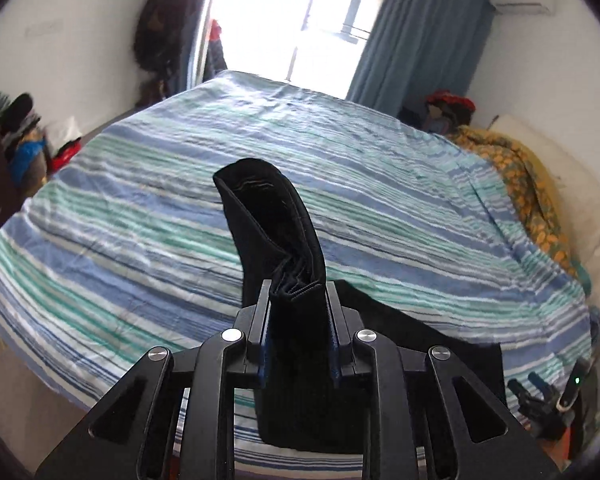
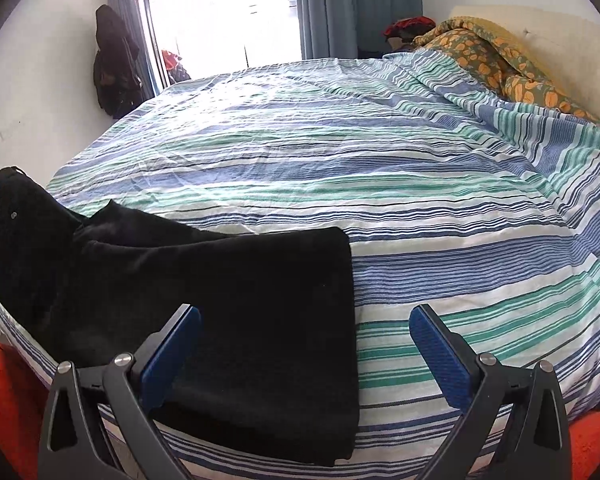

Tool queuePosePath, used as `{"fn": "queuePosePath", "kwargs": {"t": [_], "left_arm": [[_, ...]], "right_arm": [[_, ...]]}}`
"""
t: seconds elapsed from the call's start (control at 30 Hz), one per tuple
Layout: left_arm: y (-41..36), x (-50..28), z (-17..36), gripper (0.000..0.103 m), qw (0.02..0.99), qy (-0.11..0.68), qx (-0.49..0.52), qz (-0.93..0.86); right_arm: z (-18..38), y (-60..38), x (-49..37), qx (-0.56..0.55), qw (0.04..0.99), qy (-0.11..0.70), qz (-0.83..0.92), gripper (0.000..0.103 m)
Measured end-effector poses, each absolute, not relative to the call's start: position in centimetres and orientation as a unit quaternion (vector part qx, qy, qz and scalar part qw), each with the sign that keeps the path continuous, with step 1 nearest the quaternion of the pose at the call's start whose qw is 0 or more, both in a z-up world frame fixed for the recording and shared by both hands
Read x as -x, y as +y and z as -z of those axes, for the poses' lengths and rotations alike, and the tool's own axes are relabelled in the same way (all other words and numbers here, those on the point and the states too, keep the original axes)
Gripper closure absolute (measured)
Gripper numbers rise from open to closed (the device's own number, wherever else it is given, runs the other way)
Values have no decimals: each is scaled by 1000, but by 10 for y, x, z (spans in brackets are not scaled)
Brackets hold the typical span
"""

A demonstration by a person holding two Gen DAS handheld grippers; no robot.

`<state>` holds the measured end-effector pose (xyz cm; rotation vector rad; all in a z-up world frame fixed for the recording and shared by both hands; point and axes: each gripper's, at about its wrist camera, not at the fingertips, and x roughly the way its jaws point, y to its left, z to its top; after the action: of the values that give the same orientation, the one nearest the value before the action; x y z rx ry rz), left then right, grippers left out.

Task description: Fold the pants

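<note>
Black pants (image 2: 228, 300) lie on the striped bed (image 2: 420, 200); the right gripper (image 2: 304, 344) hovers, jaws wide, left pad seemingly over the cloth

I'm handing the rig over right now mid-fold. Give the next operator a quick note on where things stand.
Left tongs: shut on a bunched end of the black pants, lifted off the striped bedspread.
Right tongs: open, empty, above the pants' flat end near the bed's front edge.
Done: one end picked up.
Left: probably carry the lifted end over the flat part, lay it down, smooth it, finish the remaining folds.
</note>
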<state>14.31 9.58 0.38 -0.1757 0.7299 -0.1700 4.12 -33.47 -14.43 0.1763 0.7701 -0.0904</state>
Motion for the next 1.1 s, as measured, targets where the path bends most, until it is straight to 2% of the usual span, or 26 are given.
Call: {"fn": "queuePosePath", "kwargs": {"t": [0.1,0.2,0.4,0.5,0.6,0.63,0.7,0.77,0.87,1.0,1.1], "left_arm": [[17,-140,-8,82,919,364,19,148],[-55,-139,13,82,899,386,-30,202],[-158,-138,111,82,852,460,-94,232],[-181,-130,147,80,846,464,-143,220],[-186,-116,144,60,843,453,-177,229],[-186,-113,138,49,838,458,-178,238],[-180,-107,115,43,839,453,-167,253],[-161,-104,84,28,849,435,-141,265],[-115,-114,50,17,879,405,-94,233],[-52,-144,50,19,908,393,-59,129],[-21,-150,82,40,901,421,-32,101]], "right_arm": [[142,-347,-40,-101,921,372,58,0],[142,-357,-39,-115,919,370,71,0],[142,-369,-31,-123,917,369,90,0],[142,-372,-29,-124,916,369,93,0],[142,-372,-28,-123,916,370,92,0],[142,-373,-27,-124,916,369,92,0],[141,-377,-27,-131,917,366,93,0],[140,-382,-25,-141,917,360,94,0],[138,-388,-23,-166,918,351,84,0],[138,-386,-27,-197,914,351,49,0],[137,-372,-32,-199,915,352,1,0]]}}
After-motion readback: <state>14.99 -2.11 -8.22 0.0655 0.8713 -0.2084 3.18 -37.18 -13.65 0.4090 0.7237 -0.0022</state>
